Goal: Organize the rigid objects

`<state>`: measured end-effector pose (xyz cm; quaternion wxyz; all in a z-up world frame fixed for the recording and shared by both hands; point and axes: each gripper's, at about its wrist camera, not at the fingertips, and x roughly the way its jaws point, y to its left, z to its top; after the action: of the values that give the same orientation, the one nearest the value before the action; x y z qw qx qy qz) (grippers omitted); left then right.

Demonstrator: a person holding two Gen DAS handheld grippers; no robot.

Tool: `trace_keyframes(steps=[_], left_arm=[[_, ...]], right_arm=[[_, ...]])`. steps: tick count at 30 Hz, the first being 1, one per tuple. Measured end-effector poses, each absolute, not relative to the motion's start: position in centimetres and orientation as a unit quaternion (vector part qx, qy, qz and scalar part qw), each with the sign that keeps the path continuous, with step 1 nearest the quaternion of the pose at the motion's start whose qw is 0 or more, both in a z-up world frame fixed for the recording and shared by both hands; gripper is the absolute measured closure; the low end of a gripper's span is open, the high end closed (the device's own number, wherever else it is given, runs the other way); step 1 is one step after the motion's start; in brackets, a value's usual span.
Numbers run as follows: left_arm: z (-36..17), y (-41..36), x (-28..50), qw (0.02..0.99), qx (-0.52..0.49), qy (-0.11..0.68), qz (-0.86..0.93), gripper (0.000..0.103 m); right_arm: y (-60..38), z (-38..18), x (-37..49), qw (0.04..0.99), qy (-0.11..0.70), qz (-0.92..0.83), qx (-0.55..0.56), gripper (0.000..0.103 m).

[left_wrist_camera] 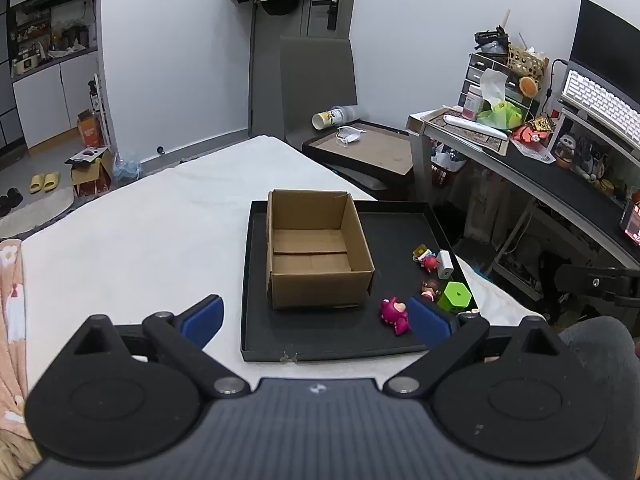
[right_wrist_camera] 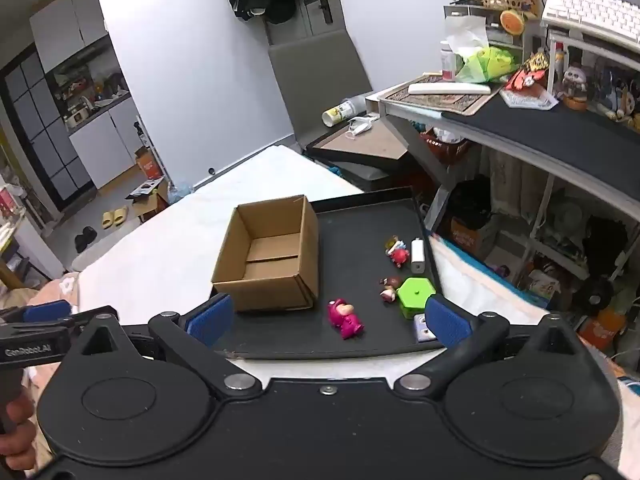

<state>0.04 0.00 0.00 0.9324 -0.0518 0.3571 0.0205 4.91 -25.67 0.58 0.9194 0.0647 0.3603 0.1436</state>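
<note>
Both my tongs, left (left_wrist_camera: 316, 322) and right (right_wrist_camera: 328, 320), hang released, gripping nothing, above the black tray (right_wrist_camera: 360, 344) on the bed. The open cardboard box (right_wrist_camera: 268, 264) stands at its left; the pink toy (right_wrist_camera: 346, 318), green box (right_wrist_camera: 416, 294) and white charger (right_wrist_camera: 417, 254) lie right. Only my right view shows "GenRobot.AI" on the other handle (right_wrist_camera: 28, 348).

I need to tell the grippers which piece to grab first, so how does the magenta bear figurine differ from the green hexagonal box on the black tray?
The magenta bear figurine is an irregular toy shape lying on its side; the green hexagonal box is flat-topped and stands upright. The figurine lies alone mid-tray; the box sits near the tray's right edge with a small brown-haired figure close beside it. Both rest on the black tray, outside the cardboard box.
</note>
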Motion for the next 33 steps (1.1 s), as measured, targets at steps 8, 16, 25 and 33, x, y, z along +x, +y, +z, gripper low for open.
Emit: trace_keyframes(steps=[8, 16, 25, 33], left_arm=[[-0.4, 0.4, -0.2, 0.932, -0.056, 0.358, 0.013, 0.005], [-0.3, -0.2, -0.1, 0.933, -0.058, 0.356, 0.015, 0.005], [-0.6, -0.5, -0.1, 0.933, -0.059, 0.354, 0.004, 0.005], [-0.4, -0.7, 0.0, 0.933, -0.056, 0.354, 0.001, 0.005]], right_arm=[[-25.5, 0.5, 4.8, 0.918, 0.362, 0.149, 0.063, 0.000], [-25.2, 0.5, 4.9, 0.917, 0.365, 0.146, 0.060, 0.000], [-25.2, 0.4, 4.8, 0.920, 0.363, 0.140, 0.054, 0.000], [-25.2, 0.8, 4.7, 0.925, 0.355, 0.134, 0.040, 0.000]])
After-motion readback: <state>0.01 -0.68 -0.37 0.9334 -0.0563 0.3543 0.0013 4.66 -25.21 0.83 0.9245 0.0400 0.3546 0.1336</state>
